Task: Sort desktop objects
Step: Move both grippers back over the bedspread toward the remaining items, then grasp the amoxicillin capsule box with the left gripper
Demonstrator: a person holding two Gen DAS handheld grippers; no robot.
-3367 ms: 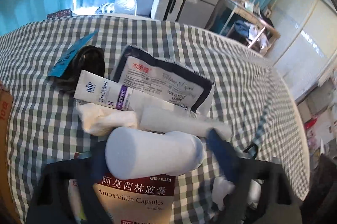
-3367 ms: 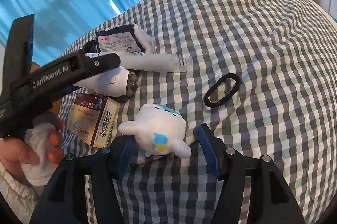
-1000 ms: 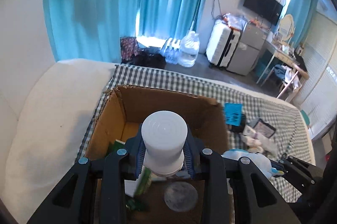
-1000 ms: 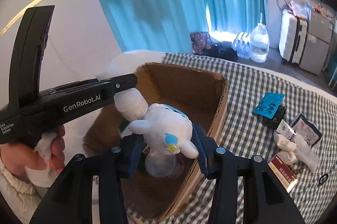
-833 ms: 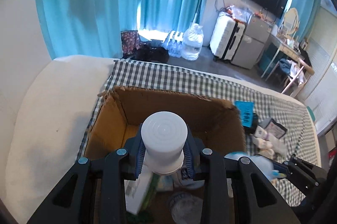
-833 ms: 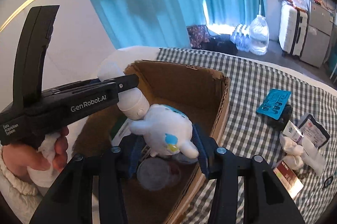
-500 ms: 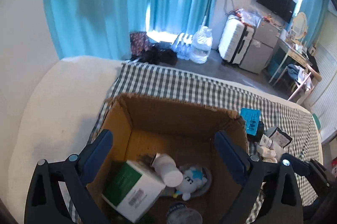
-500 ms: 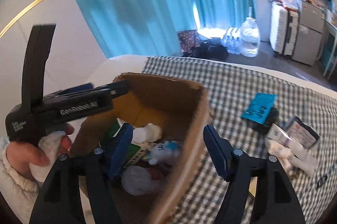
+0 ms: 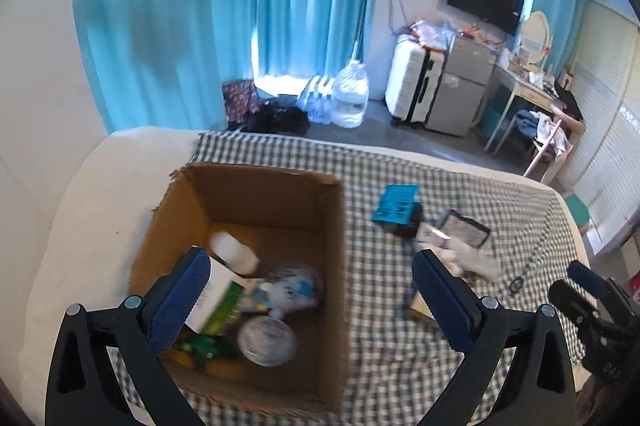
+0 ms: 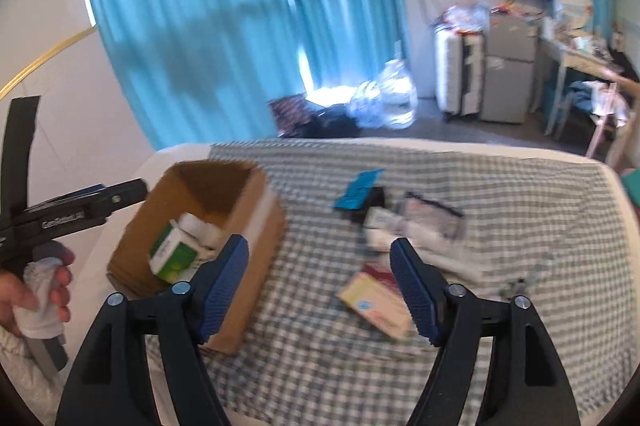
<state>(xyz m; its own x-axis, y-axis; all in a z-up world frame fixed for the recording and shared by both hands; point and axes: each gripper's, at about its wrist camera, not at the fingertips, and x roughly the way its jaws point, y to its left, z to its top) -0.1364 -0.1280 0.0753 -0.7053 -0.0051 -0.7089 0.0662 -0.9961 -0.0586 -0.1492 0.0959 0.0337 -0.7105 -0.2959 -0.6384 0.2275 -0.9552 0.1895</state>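
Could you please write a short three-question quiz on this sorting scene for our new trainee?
1. True or false: the white plush toy lies inside the cardboard box.
2. Which sits nearest the right gripper: A the medicine box, B the teal card, C the dark pouch?
3. Fill in: the left gripper holds ____.

Key
1. True; it rests by the white bottle.
2. A.
3. Nothing; the jaws stand wide with no object between them. The right gripper's jaws are opening, also empty.
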